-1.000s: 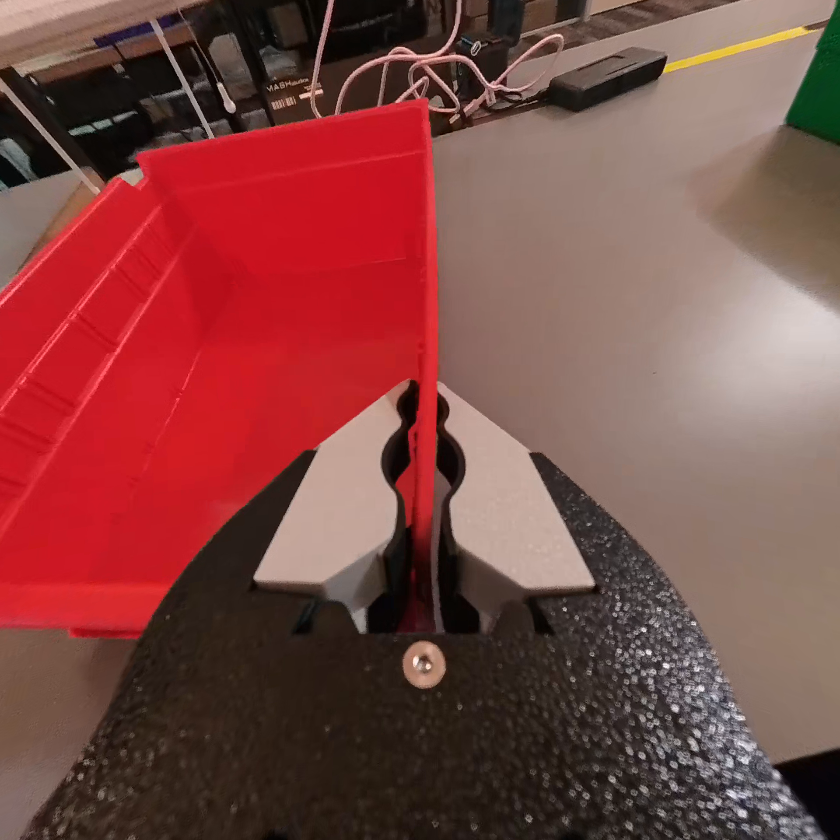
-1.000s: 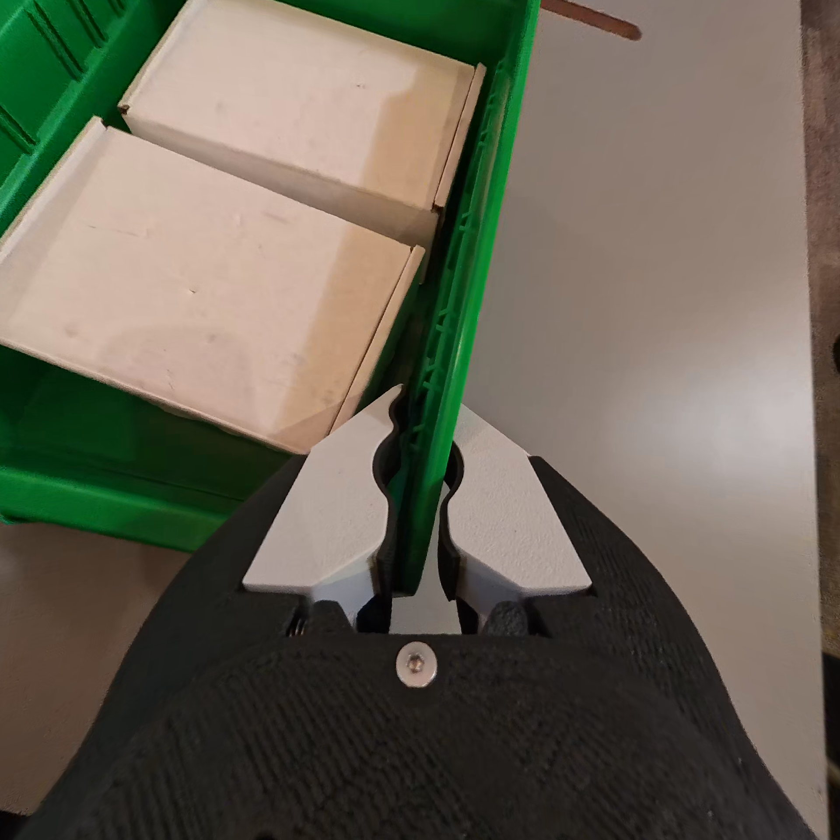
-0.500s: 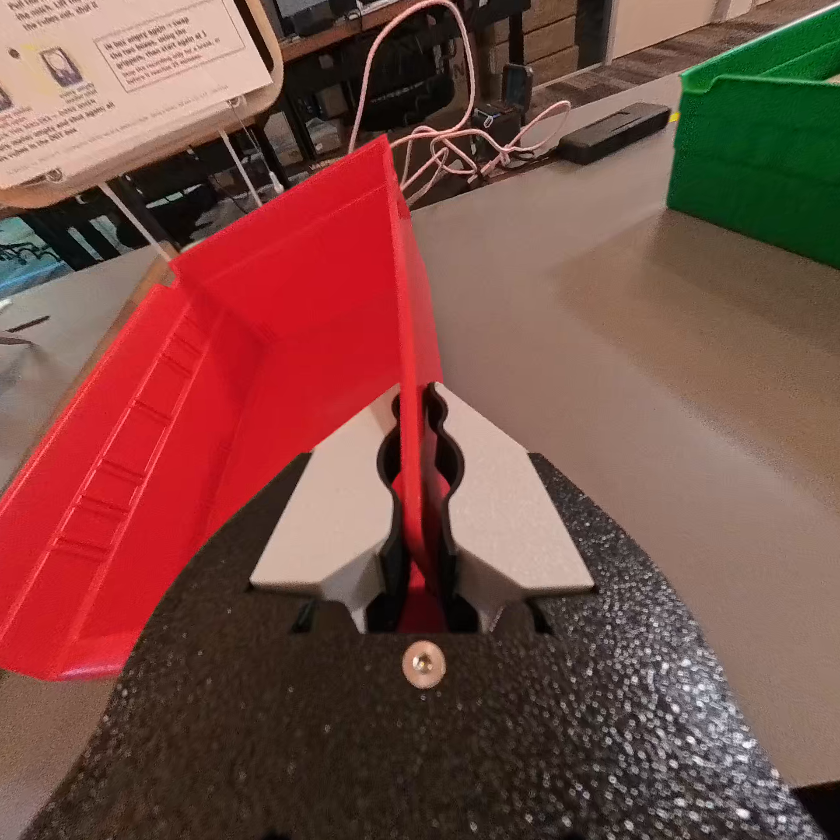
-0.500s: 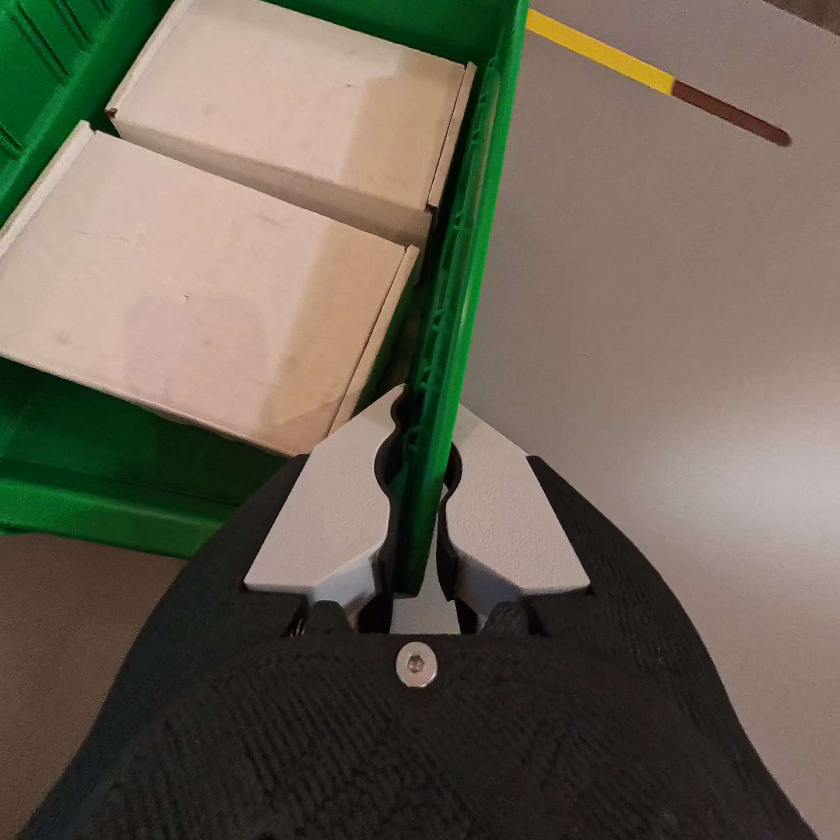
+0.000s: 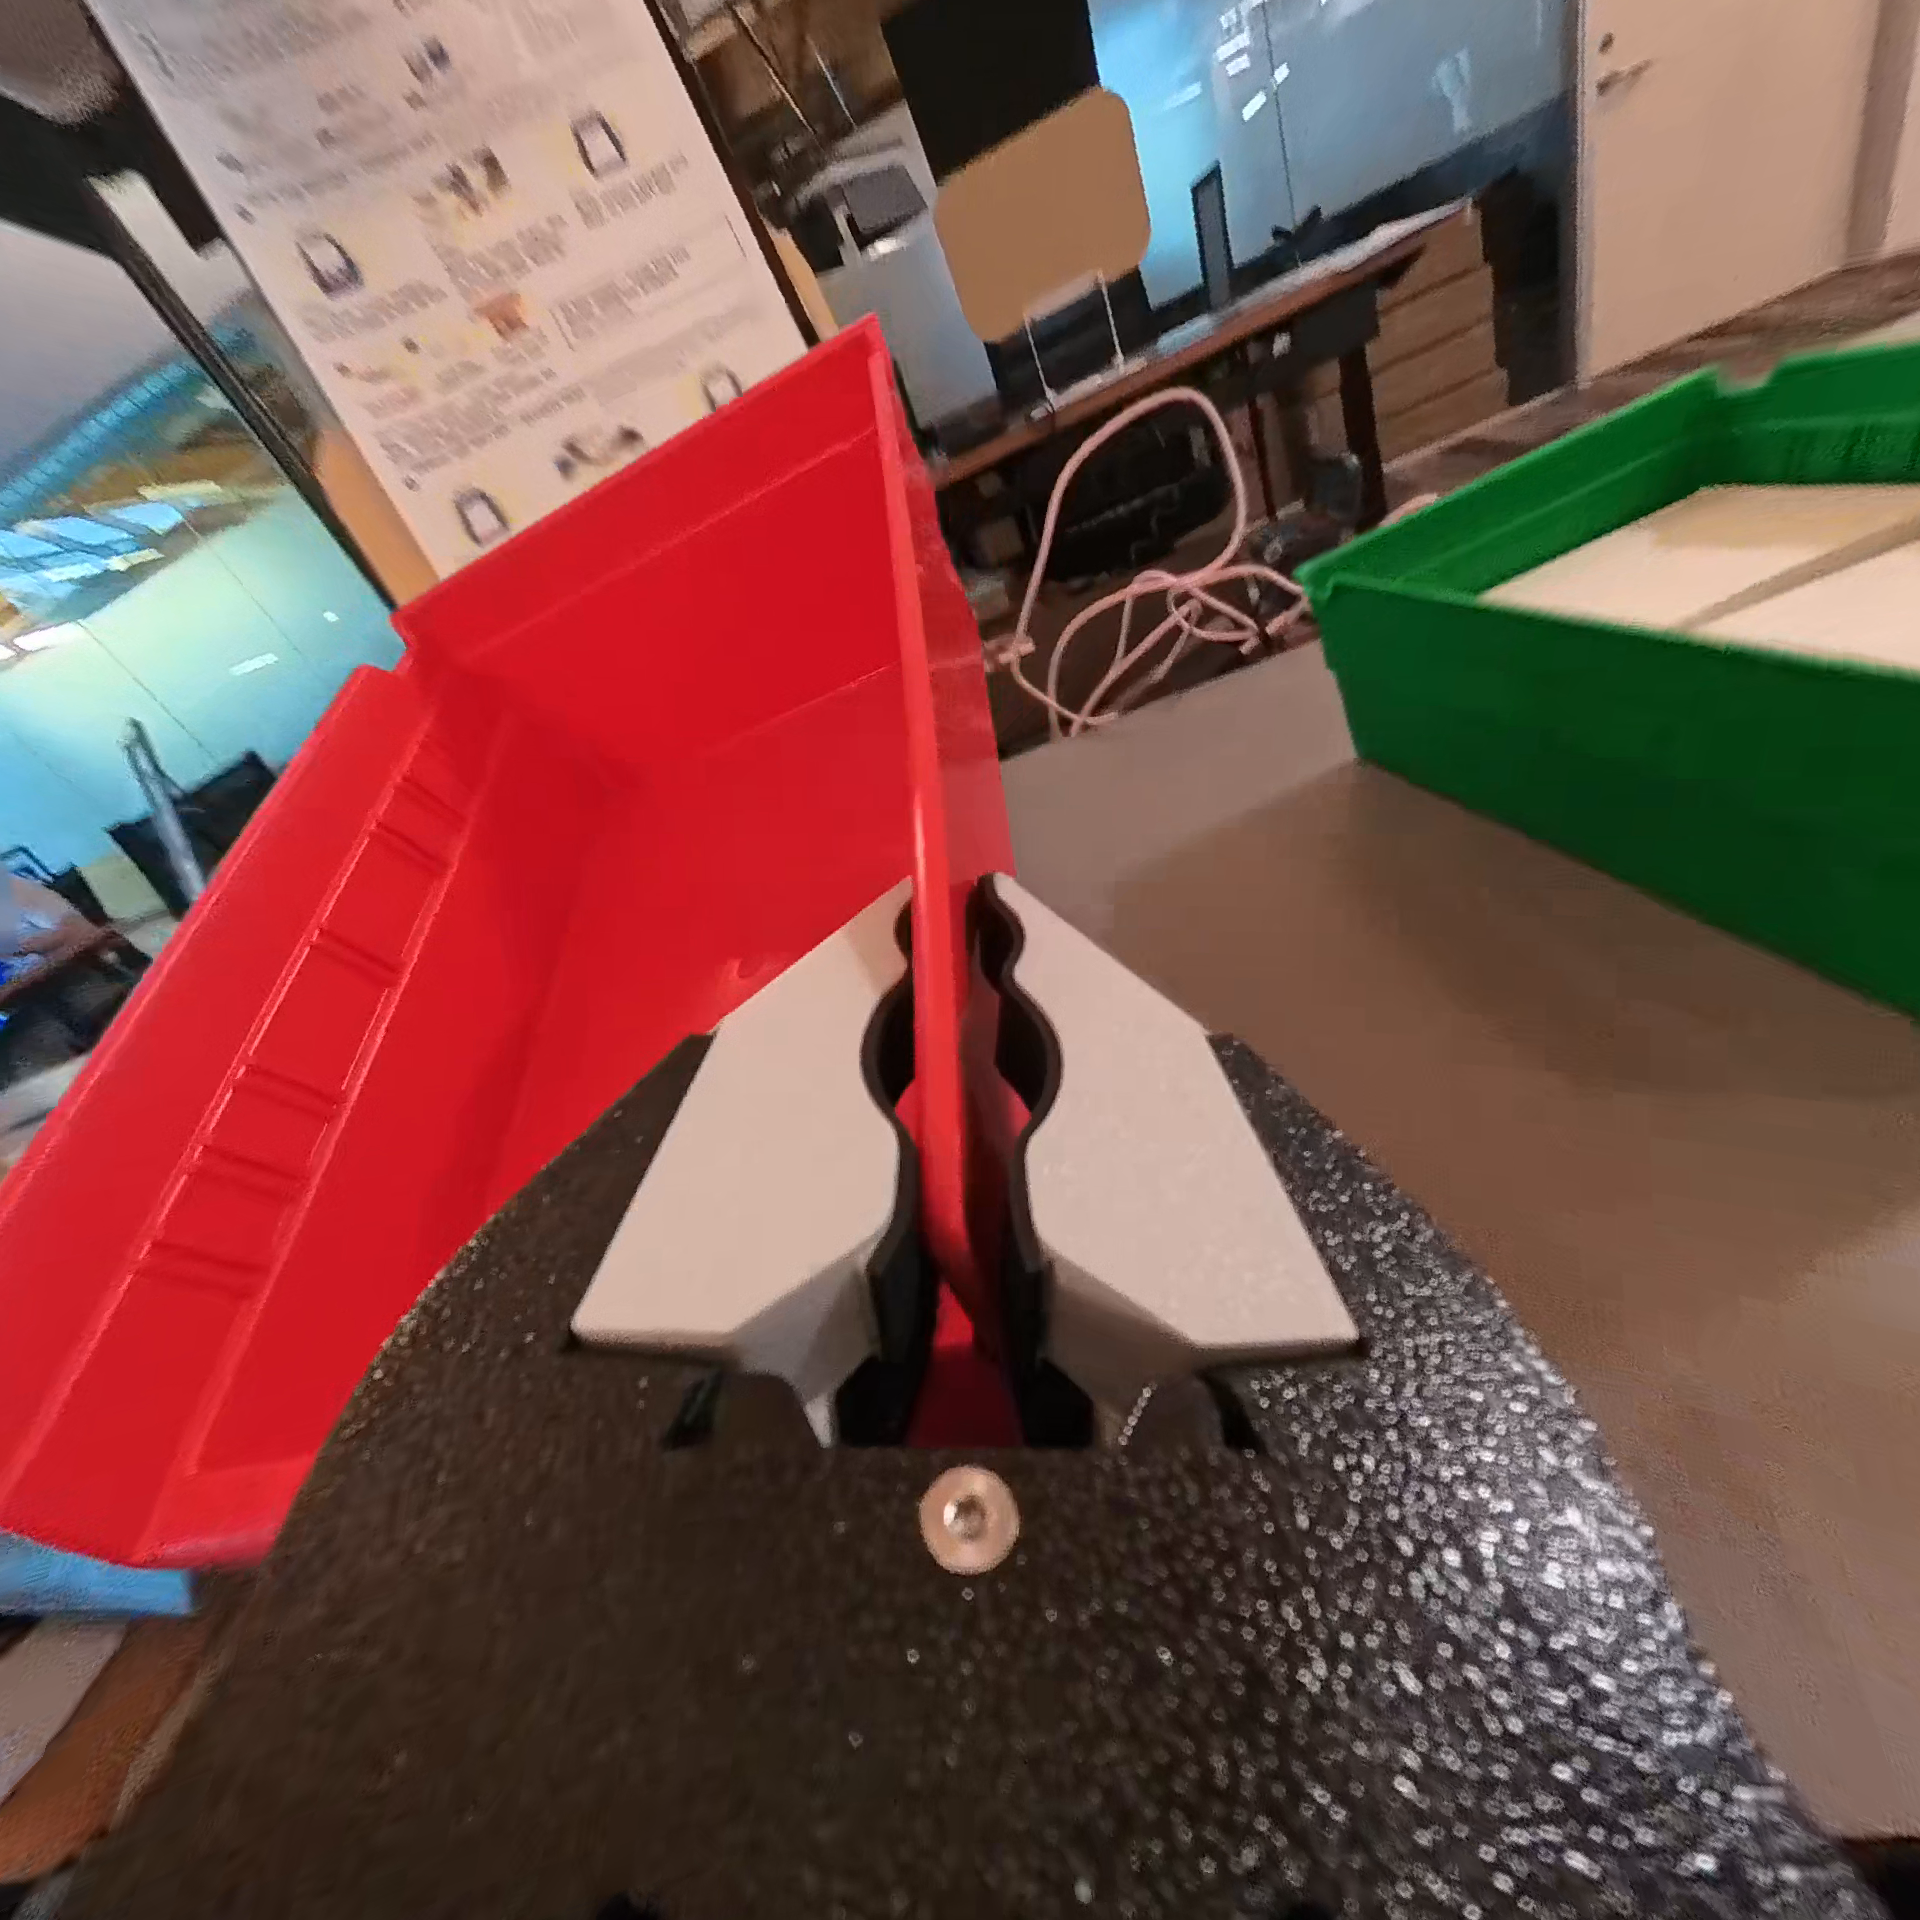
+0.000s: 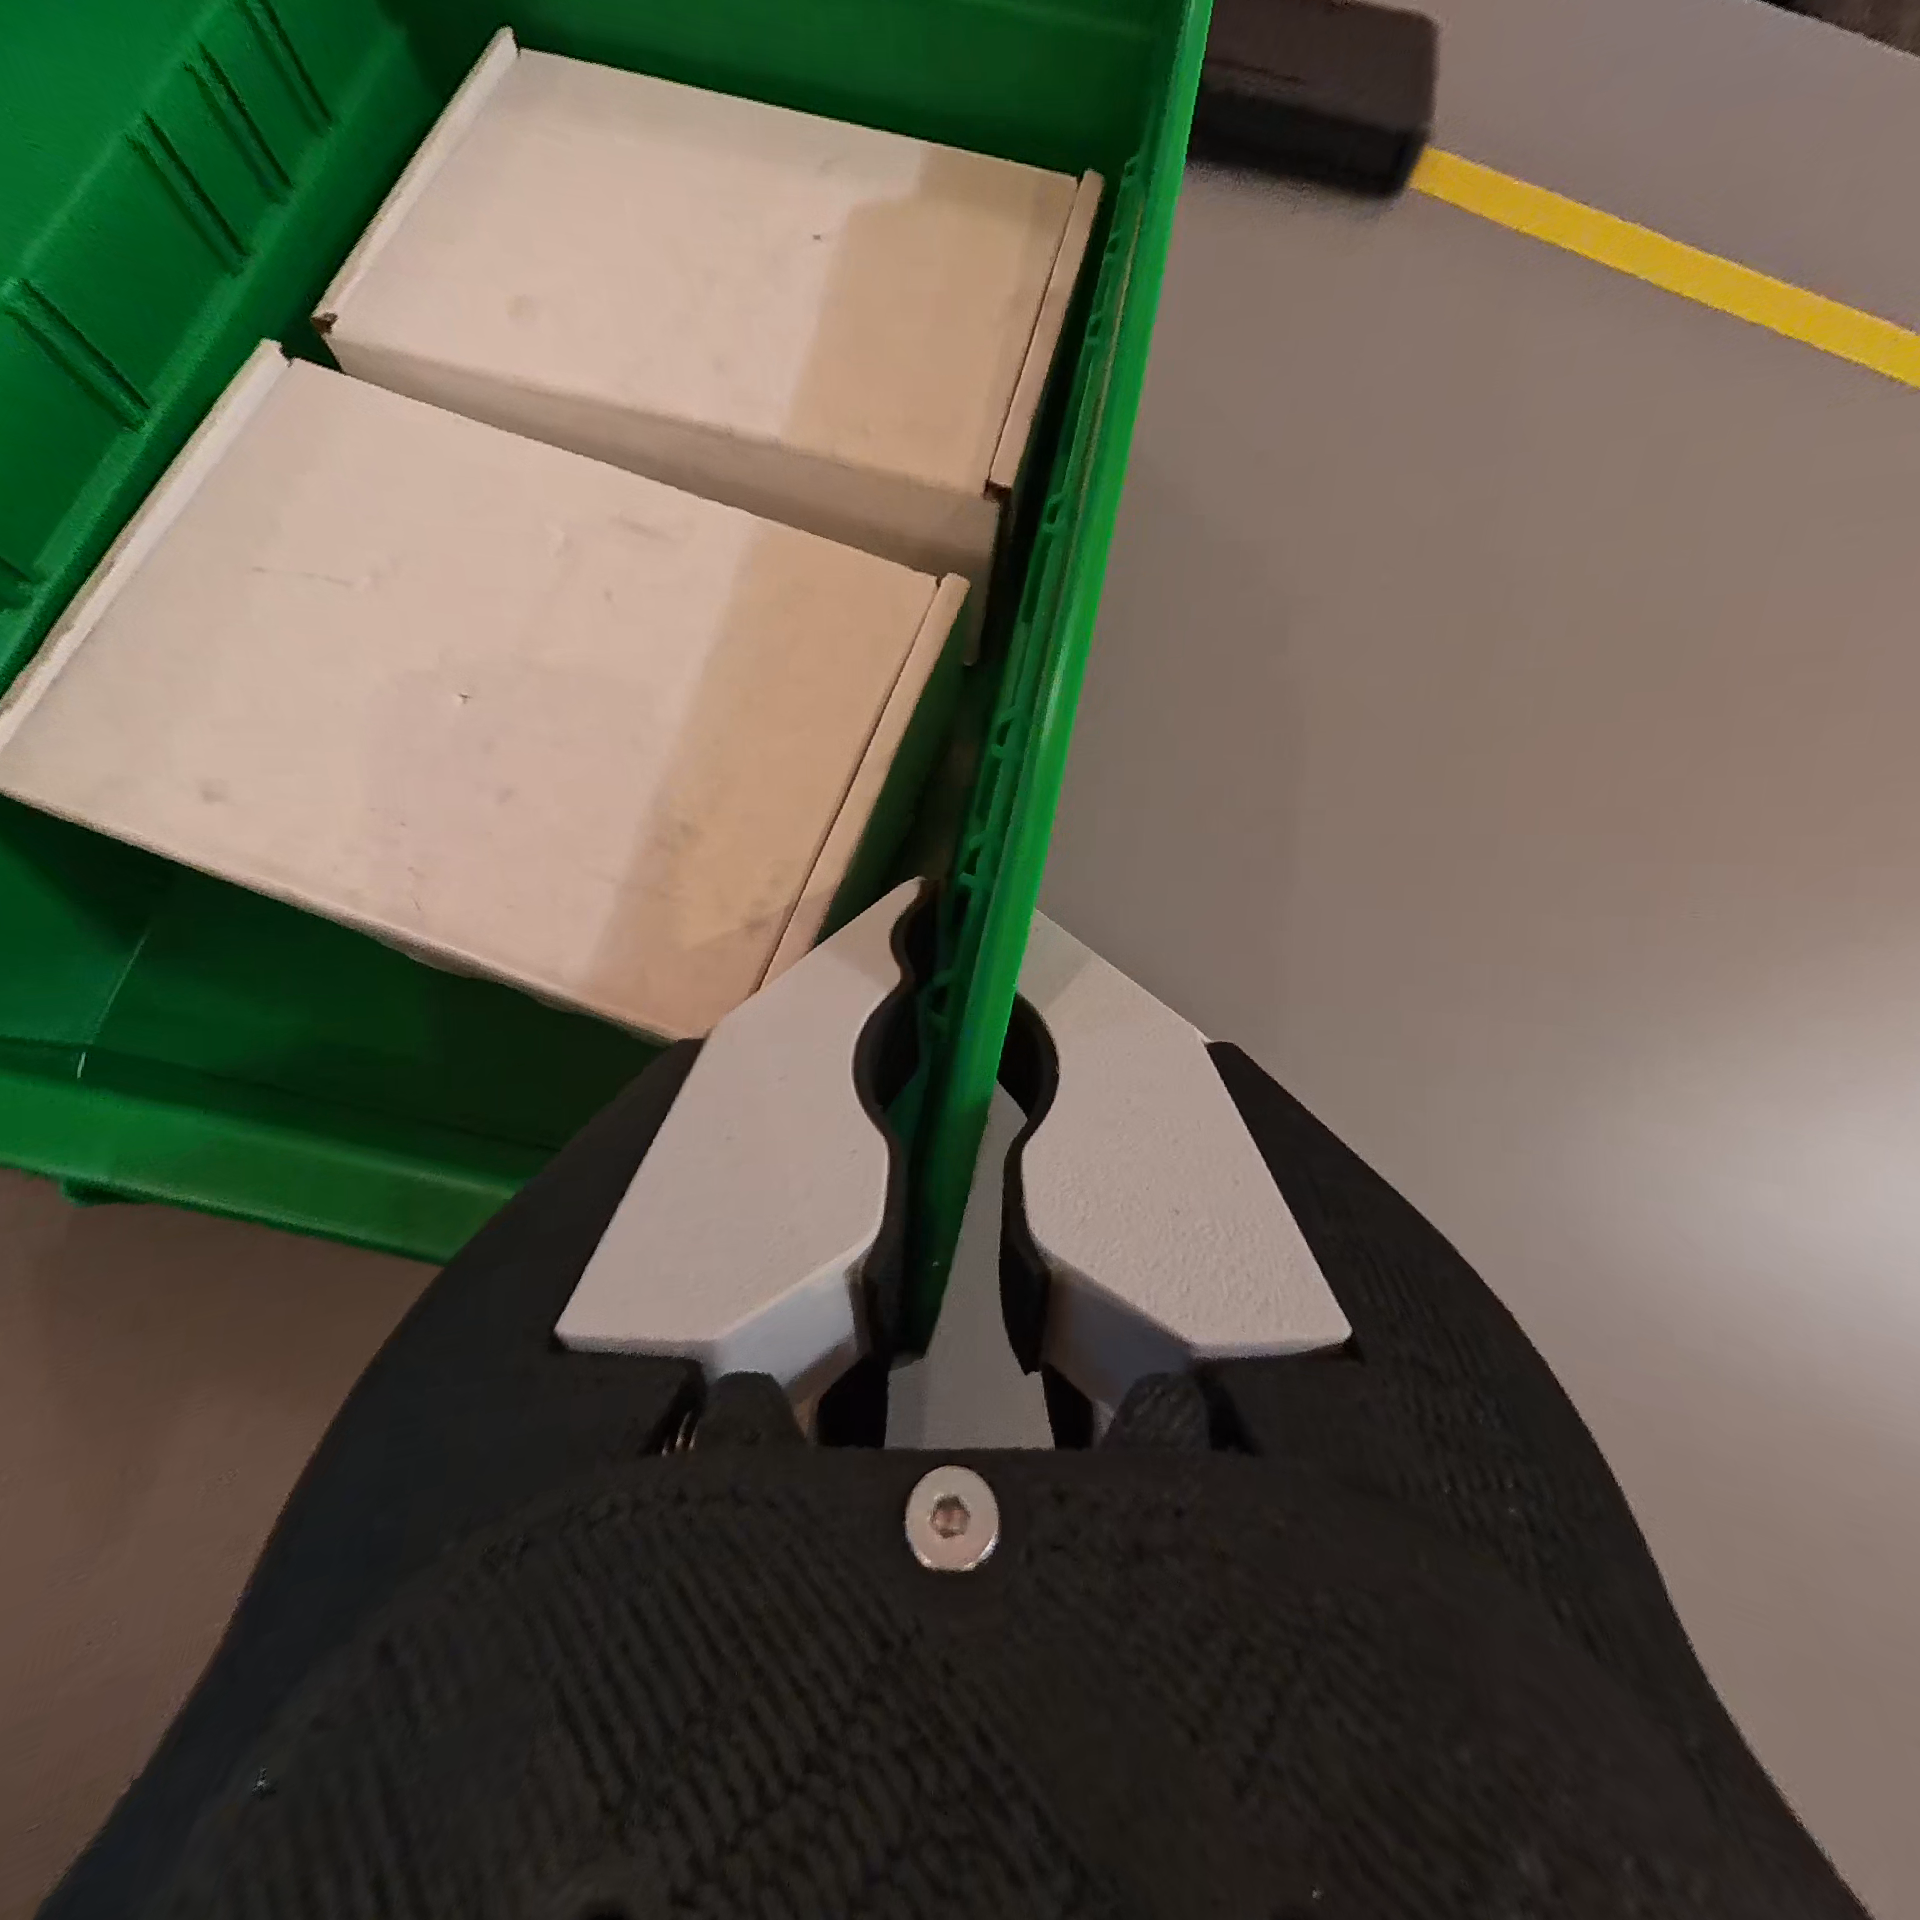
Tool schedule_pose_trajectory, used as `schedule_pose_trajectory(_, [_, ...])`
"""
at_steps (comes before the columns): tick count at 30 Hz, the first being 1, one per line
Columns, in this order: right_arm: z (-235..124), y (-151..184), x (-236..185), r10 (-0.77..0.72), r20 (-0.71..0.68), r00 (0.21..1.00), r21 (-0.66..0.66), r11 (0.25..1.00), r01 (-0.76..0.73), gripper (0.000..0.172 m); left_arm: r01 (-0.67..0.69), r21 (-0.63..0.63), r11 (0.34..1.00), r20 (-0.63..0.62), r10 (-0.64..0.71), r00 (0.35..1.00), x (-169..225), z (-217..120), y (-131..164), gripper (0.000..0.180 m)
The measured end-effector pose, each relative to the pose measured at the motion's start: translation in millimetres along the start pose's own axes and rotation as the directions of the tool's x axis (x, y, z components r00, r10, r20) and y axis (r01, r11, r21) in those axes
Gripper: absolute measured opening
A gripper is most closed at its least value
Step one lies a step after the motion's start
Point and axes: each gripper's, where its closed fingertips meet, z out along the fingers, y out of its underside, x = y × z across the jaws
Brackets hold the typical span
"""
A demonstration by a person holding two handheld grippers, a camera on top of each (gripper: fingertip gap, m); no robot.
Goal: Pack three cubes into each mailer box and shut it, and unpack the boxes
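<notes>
We have a bin in each hand: the left gripper (image 5: 943, 904) is clenched on the side wall of the red bin (image 5: 582, 831), and the right gripper (image 6: 971, 914) is clamped on the side wall of the green bin (image 6: 1091, 520). To carry them well, we judge it best to keep both pinches firm and each bin level, since a thin wall can pivot in the jaws; the red bin already looks tipped, its far end off the table (image 5: 1455, 1195). The task's things, two mailer boxes (image 6: 499, 665), lie side by side inside the green bin, near its right wall. They are pale cardboard, lids shut, faintly scuffed. We see no cubes; the red bin's visible inside looks bare.
</notes>
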Motion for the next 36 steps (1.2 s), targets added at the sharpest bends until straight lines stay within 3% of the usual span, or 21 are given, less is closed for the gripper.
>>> schedule_pose_trajectory(7, [20.0,-35.5,-90.0,-0.023,0.099,0.995,0.133,0.991,0.01,0.025,-0.066,0.1,0.993,0.092,0.057,0.994,-9.4,-19.4,-27.1,0.005])
schedule_pose_trajectory(11, [27.4,-51.5,-150.2,-0.062,0.237,0.97,0.215,0.977,0.01,0.058,-0.047,0.085,0.995,0.089,0.04,0.995,-12.6,-18.6,-23.7,0.005])
schedule_pose_trajectory(13, [28.6,-55.7,-181.0,-0.125,0.331,0.935,0.263,0.964,0.036,0.069,-0.035,0.061,0.997,0.085,0.03,0.996,-14.4,-16.4,-18.4,0.005])
schedule_pose_trajectory(16, [14.0,-56.8,-227.2,-0.199,0.56,0.804,0.322,0.947,0.009,0.086,-0.029,0.035,0.999,0.091,0.026,0.996,-16.4,-12.2,-10.6,0.005])
schedule_pose_trajectory(19, [-7.6,-74.8,-221.8,-0.18,0.605,0.776,0.411,0.905,-0.111,0.089,-0.036,0.022,0.999,0.097,0.034,0.995,-17.0,-9.6,-7.1,0.005])
schedule_pose_trajectory(23, [-33.5,-95.7,-157.2,-0.208,0.366,0.907,0.621,0.78,-0.072,0.089,-0.03,0.033,0.999,0.093,0.026,0.995,-17.7,-10.1,-8.4,0.005])
schedule_pose_trajectory(25, [-48.7,-94.4,-114.9,-0.22,0.159,0.962,0.708,0.705,0.044,0.086,-0.037,0.039,0.999,0.098,0.033,0.995,-18.2,-11.2,-10.1,0.005])
schedule_pose_trajectory(27, [-66.8,-84.8,-72.4,-0.241,-0.106,0.965,0.73,0.64,0.24,0.081,-0.049,0.063,0.997,0.105,0.042,0.994,-17.9,-14.2,-15.7,0.005])
schedule_pose_trajectory(30, [-101.6,-61.2,-24.2,-0.302,-0.512,0.804,0.626,0.51,0.59,0.069,-0.074,0.148,0.986,0.093,0.061,0.994,-7.7,-20.7,-35.8,0.005])
schedule_pose_trajectory(33, [-132.8,-37.3,-4.8,-0.315,-0.744,0.589,0.473,0.375,0.797,0.053,-0.087,0.276,0.957,0.013,0.086,0.996,22.4,-29.6,-69.8,0.005])
schedule_pose_trajectory(36, [-169.0,-43.2,2.6,-0.13,-0.793,0.595,0.527,0.343,0.777,0.051,-0.029,0.408,0.913,-0.154,0.1,0.983,67.1,-41.8,-109.6,0.005])
